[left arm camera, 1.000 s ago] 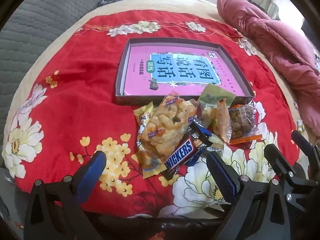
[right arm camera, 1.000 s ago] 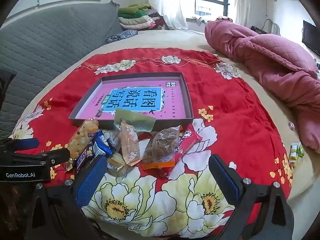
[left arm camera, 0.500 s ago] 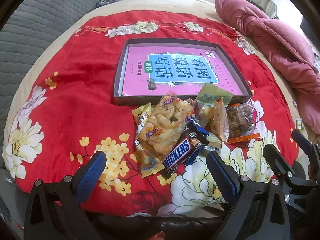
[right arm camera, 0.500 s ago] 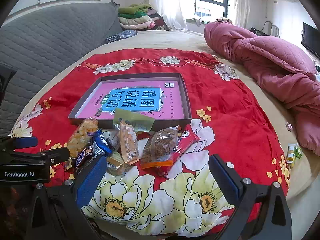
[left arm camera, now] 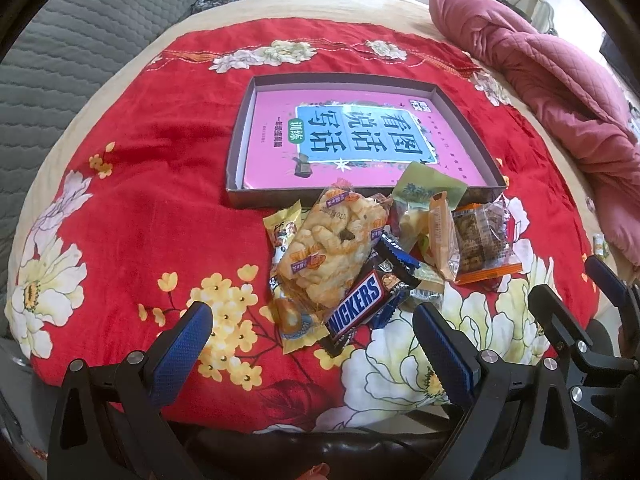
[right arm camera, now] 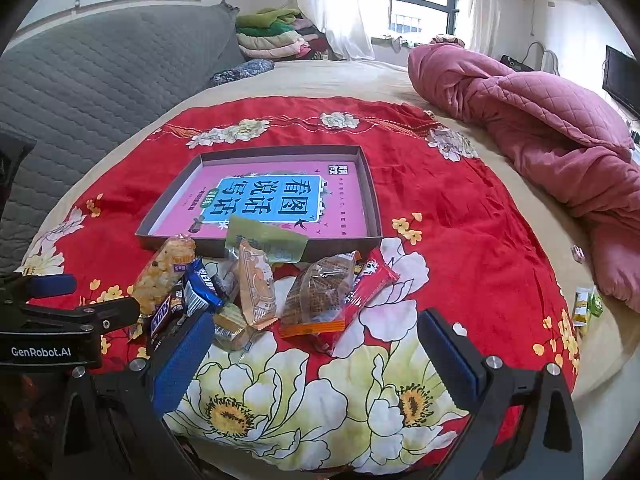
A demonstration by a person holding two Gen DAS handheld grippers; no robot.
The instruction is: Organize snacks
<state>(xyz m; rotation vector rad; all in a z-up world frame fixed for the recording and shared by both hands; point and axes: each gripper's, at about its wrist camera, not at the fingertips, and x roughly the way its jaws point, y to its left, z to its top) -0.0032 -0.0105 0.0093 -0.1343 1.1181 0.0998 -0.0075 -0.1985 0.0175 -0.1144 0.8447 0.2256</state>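
Both of my jaws stand apart and hold nothing. My left gripper [left arm camera: 310, 344] hovers over the near edge of the red floral cloth [left arm camera: 132, 220] that covers the bed [right arm camera: 340, 76], its blue pads flanking the near end of the snack pile [left arm camera: 384, 256]. My right gripper [right arm camera: 316, 354] hangs beside it, just to the right, above the large white flowers printed at the cloth's near edge.

The pile lies near the middle of the cloth's near half, touching the near wall of a shallow dark tray [left arm camera: 236, 152] whose floor shows a pink printed sheet [left arm camera: 360, 136]. The tray's long axis runs left to right across the cloth.

Within the pile:
- the Snickers bar [left arm camera: 354, 312] lies nearest my left gripper, long axis diagonal, from near-left to far-right;
- the clear bag of puffed snacks [left arm camera: 332, 248] rests just beyond it, long axis running from the near edge toward the tray, tilted slightly right;
- a yellow wrapper [left arm camera: 286, 232] sits under that bag's left side;
- a green packet [left arm camera: 428, 188] leans over the tray's near wall;
- a brown cake in an orange-edged wrapper [left arm camera: 484, 244] lies at the pile's right end, on a red packet [right arm camera: 370, 284] that points far-right.

A pink quilt [right arm camera: 540, 128] is bunched along the bed's right edge.
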